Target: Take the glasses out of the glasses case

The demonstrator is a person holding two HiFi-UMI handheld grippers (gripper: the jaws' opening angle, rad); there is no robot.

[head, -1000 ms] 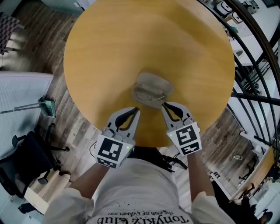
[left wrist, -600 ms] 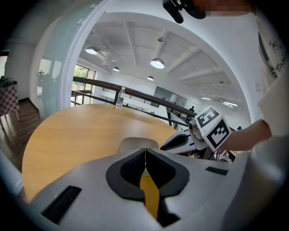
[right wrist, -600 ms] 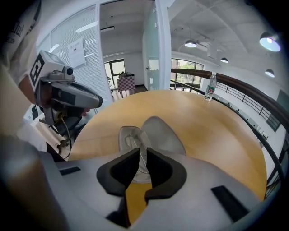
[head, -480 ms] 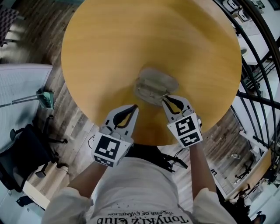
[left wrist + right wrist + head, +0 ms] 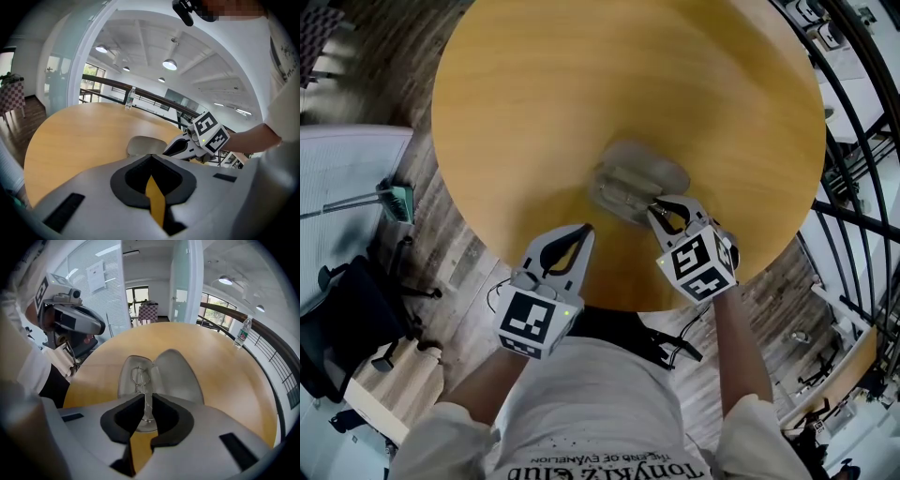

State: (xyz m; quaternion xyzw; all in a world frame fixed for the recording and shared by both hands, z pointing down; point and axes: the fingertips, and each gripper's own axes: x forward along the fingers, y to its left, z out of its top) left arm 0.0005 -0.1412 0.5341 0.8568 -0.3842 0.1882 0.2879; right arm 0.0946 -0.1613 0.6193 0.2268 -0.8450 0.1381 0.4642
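Observation:
An open grey glasses case point(image 5: 630, 172) lies near the front of the round wooden table point(image 5: 581, 84). In the right gripper view, thin wire-framed glasses point(image 5: 139, 377) rest in the case's left half, beside the empty lid point(image 5: 180, 376). My right gripper point(image 5: 148, 399) is at the case's near edge, shut on a thin wire part of the glasses. In the head view its tips point(image 5: 654, 208) touch the case's front right. My left gripper point(image 5: 587, 229) hovers shut and empty over the table's front edge, left of the case point(image 5: 145, 144) and apart from it.
A dark railing point(image 5: 853, 122) curves round the table's right side. A green broom head point(image 5: 396, 202) and a black chair point(image 5: 347, 319) stand on the floor at the left. A water bottle point(image 5: 241, 336) stands at the table's far edge.
The right gripper has turned and shifted slightly right at the case's near edge. The left gripper has stayed by the table's front edge.

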